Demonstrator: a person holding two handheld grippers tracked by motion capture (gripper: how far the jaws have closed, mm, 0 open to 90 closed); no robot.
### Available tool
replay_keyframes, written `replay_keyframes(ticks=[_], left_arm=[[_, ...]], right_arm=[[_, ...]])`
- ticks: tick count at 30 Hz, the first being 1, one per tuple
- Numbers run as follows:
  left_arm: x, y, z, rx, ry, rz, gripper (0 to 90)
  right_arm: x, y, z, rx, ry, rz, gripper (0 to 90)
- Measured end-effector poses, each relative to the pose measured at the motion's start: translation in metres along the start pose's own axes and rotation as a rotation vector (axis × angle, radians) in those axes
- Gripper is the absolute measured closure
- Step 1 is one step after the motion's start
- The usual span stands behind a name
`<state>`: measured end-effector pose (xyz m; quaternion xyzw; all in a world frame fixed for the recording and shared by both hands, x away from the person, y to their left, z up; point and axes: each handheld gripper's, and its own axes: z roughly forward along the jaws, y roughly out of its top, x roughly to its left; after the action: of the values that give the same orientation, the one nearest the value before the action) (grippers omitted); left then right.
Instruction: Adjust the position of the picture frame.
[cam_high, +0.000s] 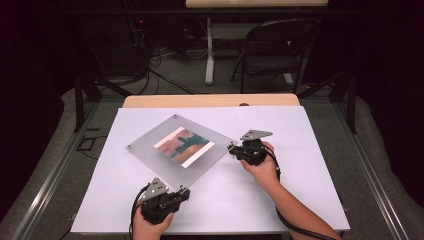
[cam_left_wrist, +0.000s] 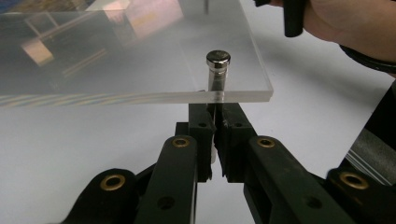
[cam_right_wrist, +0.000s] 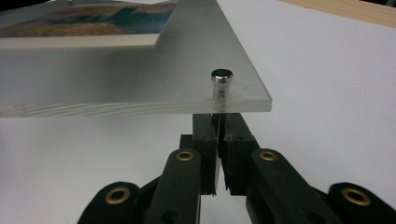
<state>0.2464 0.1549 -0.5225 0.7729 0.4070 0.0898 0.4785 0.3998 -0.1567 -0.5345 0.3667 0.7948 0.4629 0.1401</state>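
Clear acrylic frame (cam_high: 180, 148) lies near the middle of the white table sheet (cam_high: 300, 200), turned so that its corners point diamond-wise; a coloured print (cam_high: 184, 146) is sandwiched inside it. Metal standoff pins sit at the corners.

Left gripper (cam_high: 184, 192) meets the frame's near corner. In the left gripper view its jaws are pressed together under the edge of the plate, clamped on the shaft of the near corner pin (cam_left_wrist: 218, 70), whose cap stands above the plate. Whether the corner is raised off the sheet cannot be told.

Right gripper (cam_high: 232, 149) meets the frame's right-hand corner. In the right gripper view its jaws are likewise clenched under the plate on the right corner pin (cam_right_wrist: 221, 81).

Edges: the frame's far corner lies close to the sheet's back edge, beside the bare wood strip (cam_high: 210, 101) of the table. Open sheet lies to the right of the right hand (cam_high: 262, 167) and to the left of the frame. Near edge of the table is just behind the left hand (cam_high: 150, 225).
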Motion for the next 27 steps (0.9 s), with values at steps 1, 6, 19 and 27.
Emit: replay_keyframes(ticks=[1,6,19,27], left_arm=[[0.002,0.001,0.000,0.000,0.004,-0.002,85.0],[0.013,0.011,0.005,-0.003,0.028,-0.008,85.0],[0.031,0.030,0.015,-0.021,0.042,0.010,85.0],[0.041,0.034,0.022,-0.016,0.053,0.009,85.1]], right_arm=[[-0.001,-0.001,-0.005,0.003,-0.003,0.008,85.5],[-0.004,-0.009,-0.023,-0.005,-0.007,0.032,85.5],[-0.001,-0.027,-0.059,-0.031,-0.009,0.103,85.4],[0.006,-0.033,-0.068,-0.034,-0.010,0.112,85.4]])
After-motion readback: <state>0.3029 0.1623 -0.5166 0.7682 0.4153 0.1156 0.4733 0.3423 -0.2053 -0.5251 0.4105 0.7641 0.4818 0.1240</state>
